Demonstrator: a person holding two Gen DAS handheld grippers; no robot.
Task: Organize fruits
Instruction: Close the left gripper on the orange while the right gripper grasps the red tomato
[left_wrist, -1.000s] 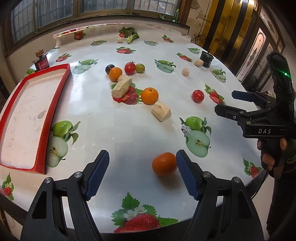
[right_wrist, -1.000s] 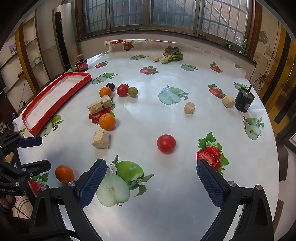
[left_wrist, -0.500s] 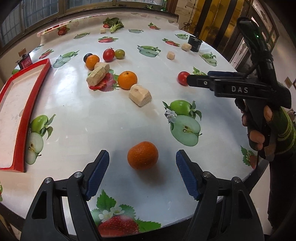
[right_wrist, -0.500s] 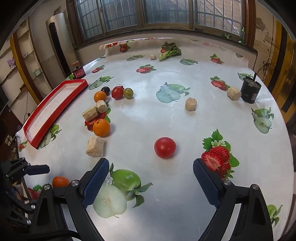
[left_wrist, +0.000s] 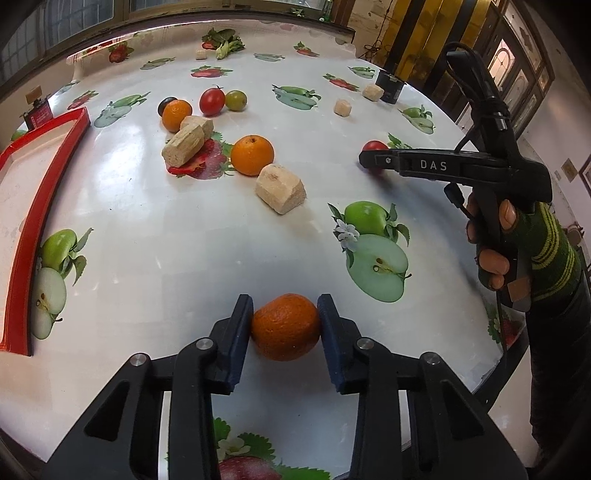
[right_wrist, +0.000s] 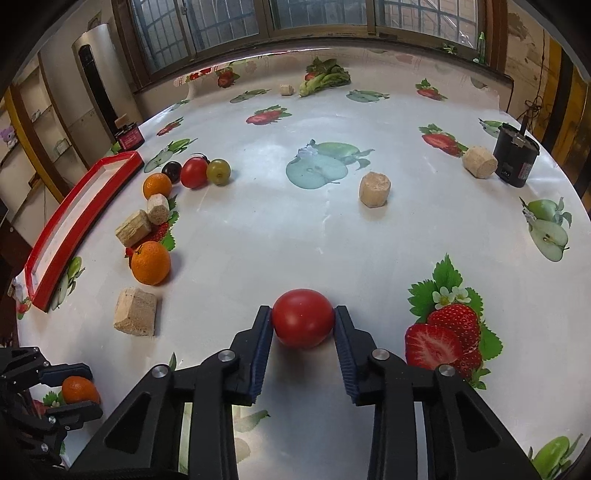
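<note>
My left gripper (left_wrist: 285, 325) is shut on an orange mandarin (left_wrist: 285, 326) that rests on the table near its front edge; it also shows in the right wrist view (right_wrist: 79, 390). My right gripper (right_wrist: 303, 321) is shut on a red tomato (right_wrist: 303, 317) on the table; in the left wrist view the tomato (left_wrist: 373, 146) is partly hidden behind that gripper. A red-rimmed tray (left_wrist: 33, 206) lies at the left. Two more oranges (left_wrist: 252, 155) (left_wrist: 176, 114), a red tomato (left_wrist: 212, 101), a green tomato (left_wrist: 236, 100) and a dark fruit (left_wrist: 165, 105) sit farther back.
Several tan wood blocks (left_wrist: 281, 188) (left_wrist: 183, 142) (right_wrist: 375, 189) (right_wrist: 479, 162) lie among the fruit. A black cylinder (right_wrist: 515, 155) stands at the right edge, a small red box (right_wrist: 129, 138) beyond the tray, leafy greens (right_wrist: 325, 79) at the back. The tablecloth has printed fruit.
Both grippers have moved forward and closed: the left onto the mandarin, the right onto the red tomato. Both were open half a second ago.
</note>
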